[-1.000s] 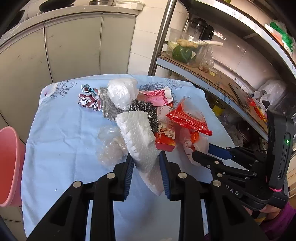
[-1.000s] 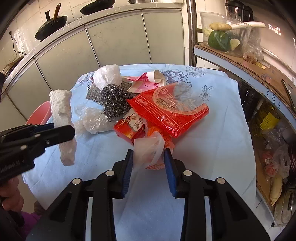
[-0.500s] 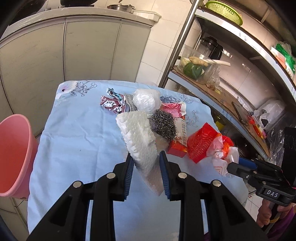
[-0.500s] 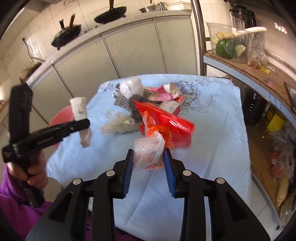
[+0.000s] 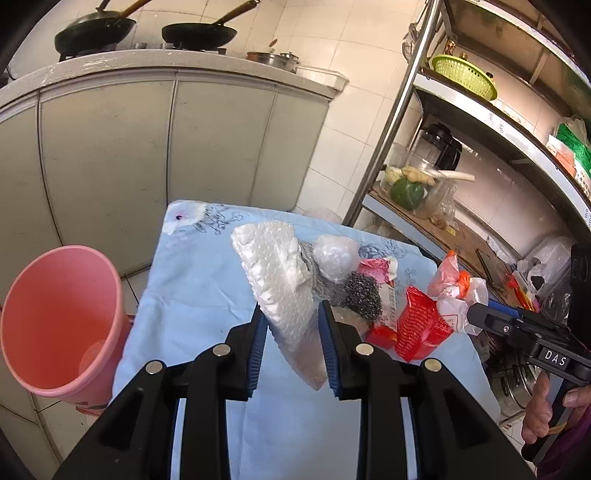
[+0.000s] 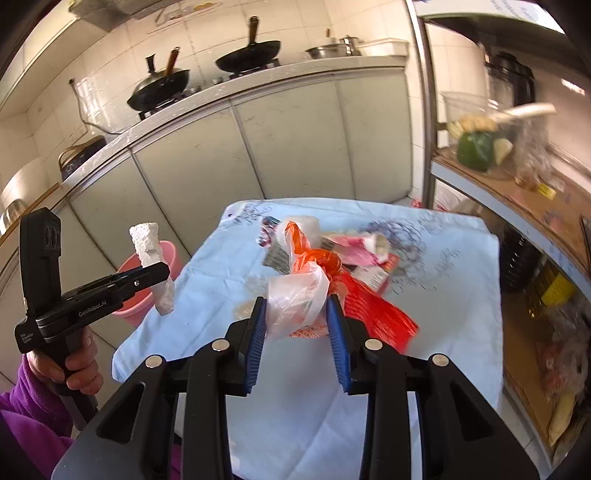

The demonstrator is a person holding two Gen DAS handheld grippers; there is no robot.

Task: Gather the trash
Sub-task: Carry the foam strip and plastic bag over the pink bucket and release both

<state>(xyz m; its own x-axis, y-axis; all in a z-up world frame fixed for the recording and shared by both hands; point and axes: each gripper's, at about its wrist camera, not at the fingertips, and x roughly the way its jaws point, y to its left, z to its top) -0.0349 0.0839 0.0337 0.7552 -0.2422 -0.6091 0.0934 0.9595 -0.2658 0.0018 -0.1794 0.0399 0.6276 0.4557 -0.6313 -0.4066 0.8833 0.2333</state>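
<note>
Over blue-clothed worktop [image 5: 207, 295], your left gripper [image 5: 291, 332] clamps light, crumbly white foam block [image 5: 280, 280] mid-length; right gripper [image 6: 295, 325] pinches limp, slippery plastic bags [image 6: 306, 288].

Ahead of me, at twelve o'clock, a curved run of pale grey-green cabinet doors [image 5: 155, 155] stands under a speckled counter [image 6: 258, 85]. Two dark woks [image 5: 199, 33] sit on the burners up there, with steel pots [image 5: 273, 59] to their right. Cream wall tiles [image 5: 354, 92] rise behind them and catch bright daylight. At two o'clock stands a steel shelf rack [image 5: 402, 122], with a green basket [image 5: 463, 75] on an upper level and a dark blender jug [image 5: 439, 147] lower down. My tabletop [image 5: 195, 295] wears a light blue flowered cloth. At eight o'clock I see pale floor tiles [image 5: 18, 435].
</note>
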